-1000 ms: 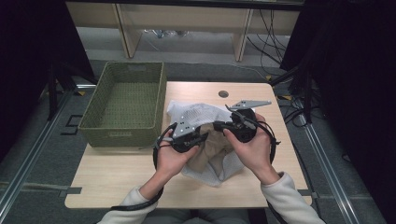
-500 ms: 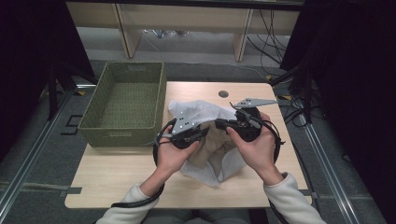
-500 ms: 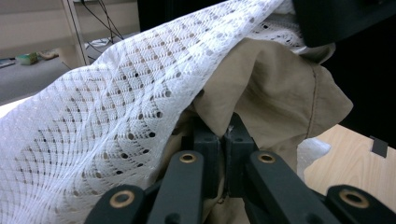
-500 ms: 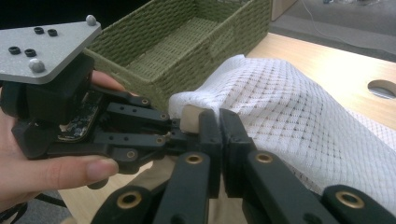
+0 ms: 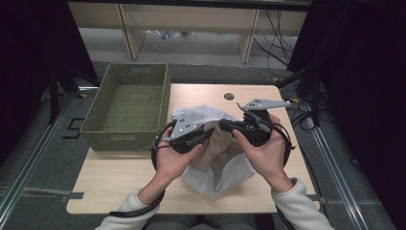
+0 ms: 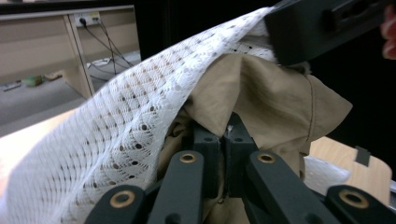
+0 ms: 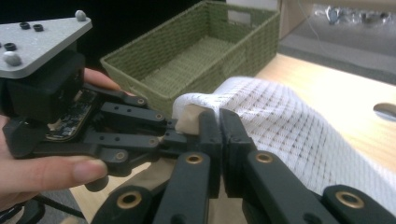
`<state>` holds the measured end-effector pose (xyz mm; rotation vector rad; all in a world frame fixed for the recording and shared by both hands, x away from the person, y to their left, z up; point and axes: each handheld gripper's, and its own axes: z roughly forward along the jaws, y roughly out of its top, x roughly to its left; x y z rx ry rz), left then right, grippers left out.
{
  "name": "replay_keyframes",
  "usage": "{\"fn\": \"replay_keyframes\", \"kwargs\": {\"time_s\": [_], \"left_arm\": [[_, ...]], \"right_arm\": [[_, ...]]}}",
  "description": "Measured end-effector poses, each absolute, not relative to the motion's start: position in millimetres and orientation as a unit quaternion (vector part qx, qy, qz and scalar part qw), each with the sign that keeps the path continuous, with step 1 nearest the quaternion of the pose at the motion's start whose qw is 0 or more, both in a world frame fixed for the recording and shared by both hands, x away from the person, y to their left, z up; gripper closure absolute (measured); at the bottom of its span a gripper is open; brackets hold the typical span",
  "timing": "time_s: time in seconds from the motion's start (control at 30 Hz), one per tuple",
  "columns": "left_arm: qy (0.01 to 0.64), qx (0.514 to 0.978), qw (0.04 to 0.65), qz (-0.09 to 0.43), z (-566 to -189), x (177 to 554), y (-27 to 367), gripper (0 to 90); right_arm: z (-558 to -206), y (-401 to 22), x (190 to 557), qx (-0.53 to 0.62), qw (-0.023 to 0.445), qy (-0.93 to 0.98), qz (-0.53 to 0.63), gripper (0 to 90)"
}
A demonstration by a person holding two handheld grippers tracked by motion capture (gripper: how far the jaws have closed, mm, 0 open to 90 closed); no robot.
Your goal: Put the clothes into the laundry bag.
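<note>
Room: dark on both flanks, grey floor (image 5: 57, 158) with metal rails running alongside the table; pale wooden shelving (image 5: 191, 19) at the far wall, loose cables (image 5: 273, 43) beneath it to the right.

Surface: light wooden table (image 5: 119, 182), with a small round dark hole (image 5: 229, 96) near its far edge.

Item, far left of table: green woven basket (image 5: 129, 103), rectangular, nothing visible inside.

Item, centre: white mesh garment (image 5: 206, 115) with tan lining (image 5: 218, 143), lifted at its upper part, the lower part draped onto the table just right of the basket.

Left gripper (image 5: 210, 132), in the person's left hand: jaws clenched on the tan lining, seen pinched between the pads in the left gripper view.

Right gripper (image 5: 224, 125), in the right hand: jaws clamped on the garment's edge, white mesh and tan lining together, directly beside the left gripper's tips.

Both sleeves (image 5: 297, 206) enter at the near table edge.
</note>
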<state>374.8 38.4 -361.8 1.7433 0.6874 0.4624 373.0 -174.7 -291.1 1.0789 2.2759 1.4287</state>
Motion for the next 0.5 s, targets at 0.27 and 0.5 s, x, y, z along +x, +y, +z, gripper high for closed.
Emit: {"fn": "replay_keyframes", "kwargs": {"time_s": [0.27,0.5], "left_arm": [[0.314,0.780,0.511,0.179,-390,409,30,85.8],[0.320,0.800,0.470,0.192,-410,426,21,85.3]], "right_arm": [[-313,-174,390,0.392,0.113,0.789,0.460,89.9],[-331,-175,407,0.418,0.112,0.794,0.426,89.9]]}}
